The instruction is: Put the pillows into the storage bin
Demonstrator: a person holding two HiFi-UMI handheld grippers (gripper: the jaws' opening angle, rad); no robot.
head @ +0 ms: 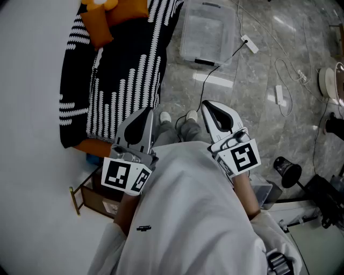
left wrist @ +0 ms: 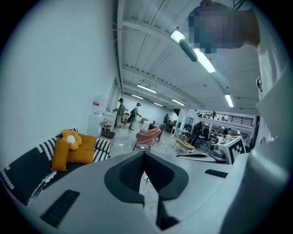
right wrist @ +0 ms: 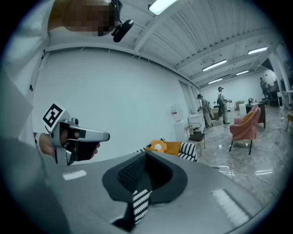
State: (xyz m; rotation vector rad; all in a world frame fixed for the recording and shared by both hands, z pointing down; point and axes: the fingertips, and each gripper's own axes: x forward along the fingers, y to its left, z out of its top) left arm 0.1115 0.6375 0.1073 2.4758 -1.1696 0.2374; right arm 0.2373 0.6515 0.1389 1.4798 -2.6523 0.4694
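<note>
I'm holding left tongs (head: pixel 144 119) and right tongs (head: pixel 209 110) pressed together, empty, judging they must spread wide before reaching the orange pillows (head: pixel 115 13) at the couch's (head: pixel 118 75) far end.

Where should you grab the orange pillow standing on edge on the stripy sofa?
Probably its free top corner, from above: the orange square fabric pillow stands on edge on the black-and-white striped sofa, so that soft corner sticks up clear for pinching.
</note>
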